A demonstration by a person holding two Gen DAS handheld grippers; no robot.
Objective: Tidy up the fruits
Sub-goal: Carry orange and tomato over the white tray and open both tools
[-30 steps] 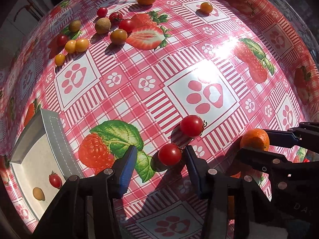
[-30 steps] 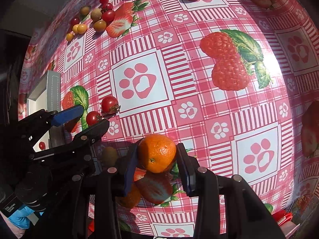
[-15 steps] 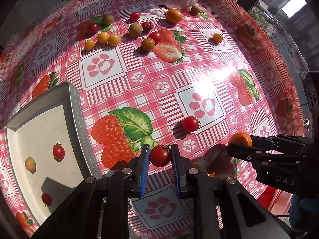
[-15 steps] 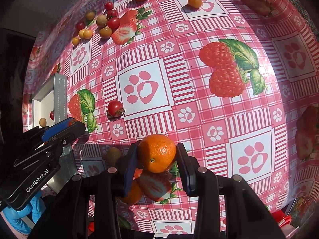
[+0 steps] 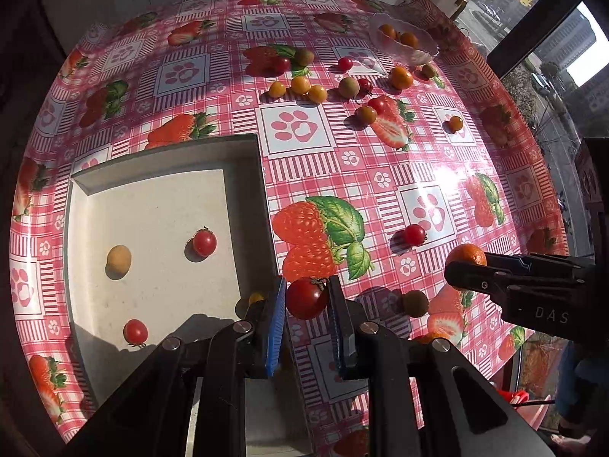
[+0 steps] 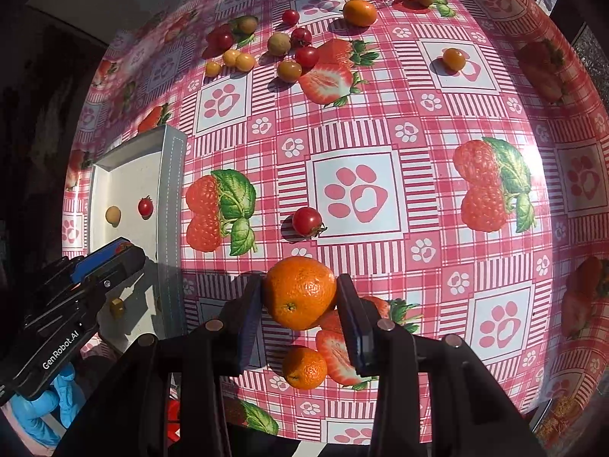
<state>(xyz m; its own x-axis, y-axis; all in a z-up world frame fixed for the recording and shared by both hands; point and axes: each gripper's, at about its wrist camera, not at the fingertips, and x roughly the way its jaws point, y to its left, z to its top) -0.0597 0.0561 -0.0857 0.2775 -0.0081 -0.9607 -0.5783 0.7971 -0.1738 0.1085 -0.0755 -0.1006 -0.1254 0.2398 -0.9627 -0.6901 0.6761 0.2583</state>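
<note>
My left gripper (image 5: 307, 302) is shut on a red cherry tomato (image 5: 306, 298) and holds it in the air just right of the white square tray (image 5: 160, 205). The tray holds two red tomatoes (image 5: 204, 242), a tan fruit (image 5: 118, 260) and a small yellow fruit (image 5: 255, 298). My right gripper (image 6: 299, 301) is shut on a mandarin (image 6: 300, 291) above the table's near edge; it shows at the right of the left wrist view (image 5: 466, 255). Another red tomato (image 6: 306, 221) lies on the cloth between them.
Several tomatoes, yellow and green-brown fruits lie scattered at the far side (image 5: 335, 87). A white bowl (image 5: 403, 43) with orange fruits stands at the back right. A second mandarin (image 6: 304, 366) and a brown fruit (image 5: 415, 302) lie near the front edge.
My left gripper closed on the red tomato, lifted it and moved left toward the tray. The right gripper rose a little, still holding the mandarin.
</note>
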